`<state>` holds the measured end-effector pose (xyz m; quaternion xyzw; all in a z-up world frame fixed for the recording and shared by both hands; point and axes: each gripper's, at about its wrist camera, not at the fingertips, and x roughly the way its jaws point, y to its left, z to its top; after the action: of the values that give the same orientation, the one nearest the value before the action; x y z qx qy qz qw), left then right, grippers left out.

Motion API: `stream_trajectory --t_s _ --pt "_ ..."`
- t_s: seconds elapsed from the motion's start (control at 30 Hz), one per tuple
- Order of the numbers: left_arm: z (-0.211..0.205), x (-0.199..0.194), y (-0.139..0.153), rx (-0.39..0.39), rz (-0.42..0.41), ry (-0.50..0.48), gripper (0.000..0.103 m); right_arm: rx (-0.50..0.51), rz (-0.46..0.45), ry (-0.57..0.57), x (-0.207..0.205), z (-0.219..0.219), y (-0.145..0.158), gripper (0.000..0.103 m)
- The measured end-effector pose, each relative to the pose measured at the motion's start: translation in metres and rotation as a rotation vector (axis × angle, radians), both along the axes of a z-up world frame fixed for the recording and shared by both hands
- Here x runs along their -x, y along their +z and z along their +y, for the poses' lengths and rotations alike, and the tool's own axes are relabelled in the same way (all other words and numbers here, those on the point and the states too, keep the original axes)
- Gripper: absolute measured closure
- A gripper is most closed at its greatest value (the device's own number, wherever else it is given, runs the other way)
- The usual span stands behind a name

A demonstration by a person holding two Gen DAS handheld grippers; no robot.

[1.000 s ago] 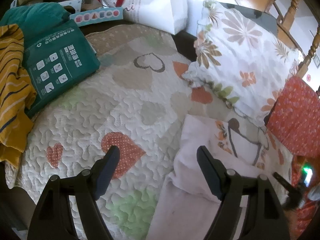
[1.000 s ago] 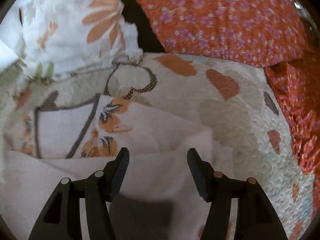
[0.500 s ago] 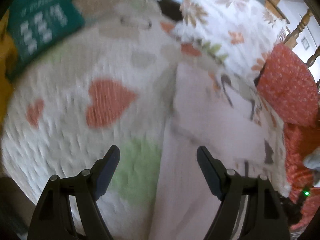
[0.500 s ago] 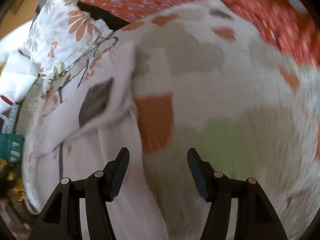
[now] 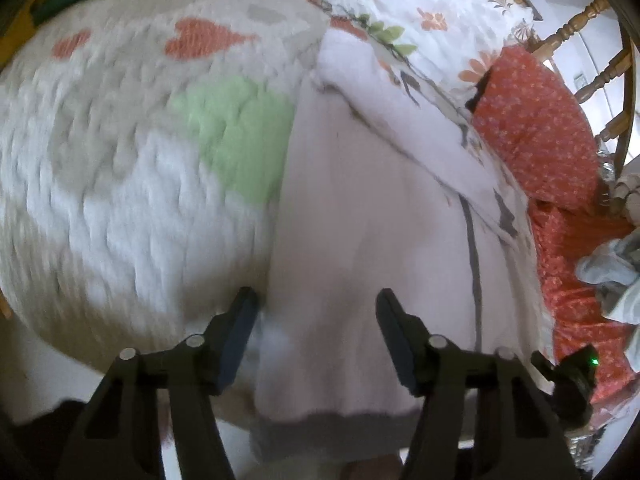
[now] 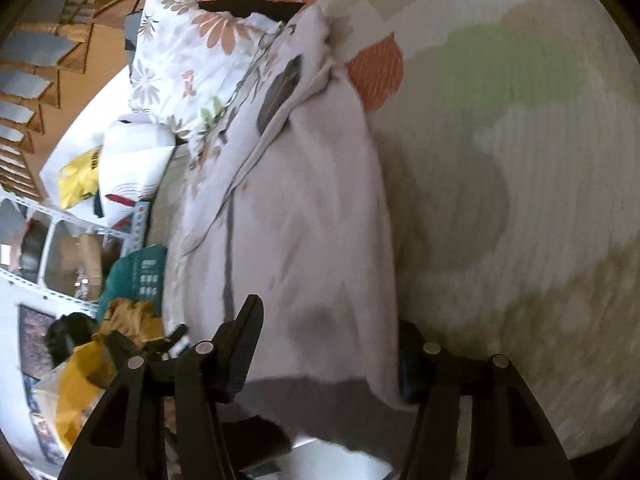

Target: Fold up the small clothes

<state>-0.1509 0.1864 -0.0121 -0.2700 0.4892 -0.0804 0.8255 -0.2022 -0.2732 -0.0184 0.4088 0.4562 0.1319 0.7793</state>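
Garment [image 5: 360, 208], pale pink with a grey hem, lies stretched along the quilt [image 5: 120, 168], its near end hanging off the edge. Left gripper [image 5: 316, 320] hovers over that near end, jaws wide, fabric between the fingers but not pinched. Right gripper [image 6: 328, 340] sits at the same end, jaws wide too, the cloth's edge draped over its right finger. Flowered pillow [image 5: 432, 12] rests at the far end.

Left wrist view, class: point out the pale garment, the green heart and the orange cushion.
Garment [image 5: 360, 208]: left wrist view, middle of its flat panel.
Green heart [image 5: 240, 136]: left wrist view, heart's centre.
Orange cushion [image 5: 536, 128]: left wrist view, its face.
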Motion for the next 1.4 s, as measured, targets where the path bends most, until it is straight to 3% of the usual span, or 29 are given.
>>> stream_trajectory --t_s 0.07,0.2,0.43,0.57,0.63,0.67,0.7,0.77,0.9,0.97,1.1,1.2,1.4 --pt "-0.001 0.011 -0.005 0.012 0.002 0.002 0.052 -0.042 0.004 0.004 0.006 0.004 -0.006 0.042" --pt "-0.003 0.027 -0.016 0.044 0.020 0.013 0.053 -0.093 0.009 0.018 0.019 0.008 -0.012 0.042" --pt "-0.020 0.044 -0.039 0.071 0.092 0.012 0.051 -0.080 0.008 0.053 0.028 0.018 -0.015 0.042" --pt "-0.034 0.044 -0.040 0.013 0.107 -0.019 0.050 -0.050 0.008 0.057 0.034 0.021 -0.015 0.045" --pt "-0.036 0.047 -0.041 0.006 0.130 -0.018 0.063 -0.012 0.016 0.055 0.038 0.024 -0.015 0.052" --pt "-0.036 0.050 -0.042 0.022 0.153 -0.018 0.083 0.008 0.020 0.048 0.040 0.026 -0.015 0.059" --pt "-0.036 0.052 -0.044 0.040 0.169 -0.021 0.096 0.024 0.029 0.043 0.043 0.028 -0.016 0.064" --pt "-0.032 0.053 -0.039 0.049 0.180 -0.009 0.096 0.064 0.058 0.019 0.048 0.030 -0.020 0.091" --pt "-0.011 0.054 0.000 0.077 0.106 0.034 0.096 0.079 0.068 0.012 0.048 0.022 -0.015 0.092" --pt "0.004 0.060 0.028 0.100 0.050 0.046 0.096 0.054 0.044 0.016 0.051 0.019 -0.005 0.093" --pt "0.017 0.086 0.057 0.089 -0.003 0.028 0.096 0.019 -0.026 0.090 0.072 0.021 0.024 0.094" --pt "0.016 0.103 0.052 0.079 0.003 0.019 0.096 0.025 -0.053 0.152 0.091 0.029 0.036 0.094" --pt "0.019 0.105 0.026 0.108 0.056 0.043 0.096 0.058 0.007 0.206 0.101 0.044 0.019 0.094"
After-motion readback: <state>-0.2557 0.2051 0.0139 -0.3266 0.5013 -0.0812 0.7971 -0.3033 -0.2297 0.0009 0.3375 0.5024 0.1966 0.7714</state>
